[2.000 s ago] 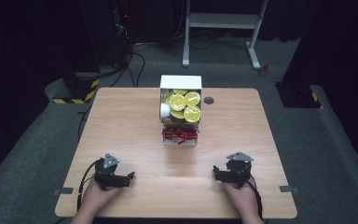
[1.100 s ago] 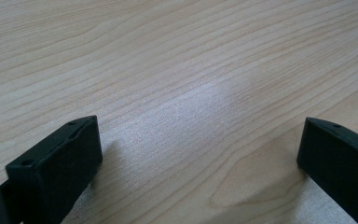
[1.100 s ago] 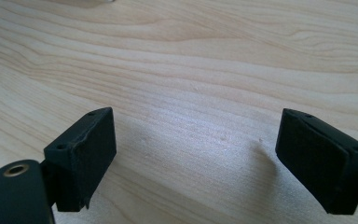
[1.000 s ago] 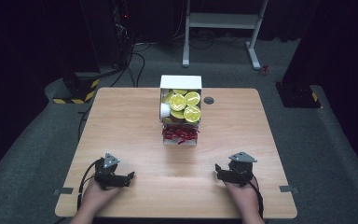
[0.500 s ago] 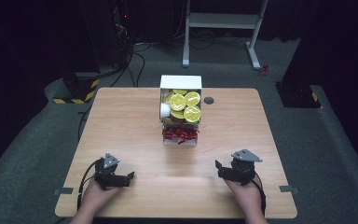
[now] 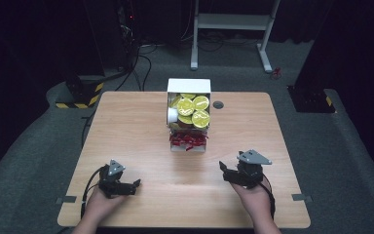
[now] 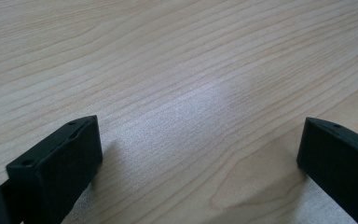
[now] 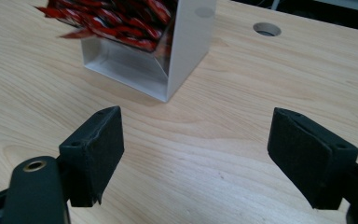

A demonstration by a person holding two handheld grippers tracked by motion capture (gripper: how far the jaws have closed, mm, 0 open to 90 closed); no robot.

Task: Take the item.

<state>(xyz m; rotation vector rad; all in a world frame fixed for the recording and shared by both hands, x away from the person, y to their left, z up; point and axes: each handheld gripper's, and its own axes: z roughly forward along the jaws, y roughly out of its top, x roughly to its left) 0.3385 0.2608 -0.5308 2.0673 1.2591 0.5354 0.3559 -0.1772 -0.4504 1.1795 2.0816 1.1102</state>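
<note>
A white dispenser box stands at the table's middle back. Yellow-lidded cups fill its upper part and red packets lie in its lower tray. My left gripper rests at the front left, open over bare wood. At the front right my right gripper is raised and points toward the box. In the right gripper view it stands open; its jaws have just been closing partway with nothing between them. The box's white wall and red packets lie ahead of it, apart from the jaws.
The wooden table has a round cable hole right of the box, also in the right gripper view as the hole. A white metal stand sits on the floor behind the table.
My right hand has lifted its gripper a little above the table. The left hand and the box have kept still.
</note>
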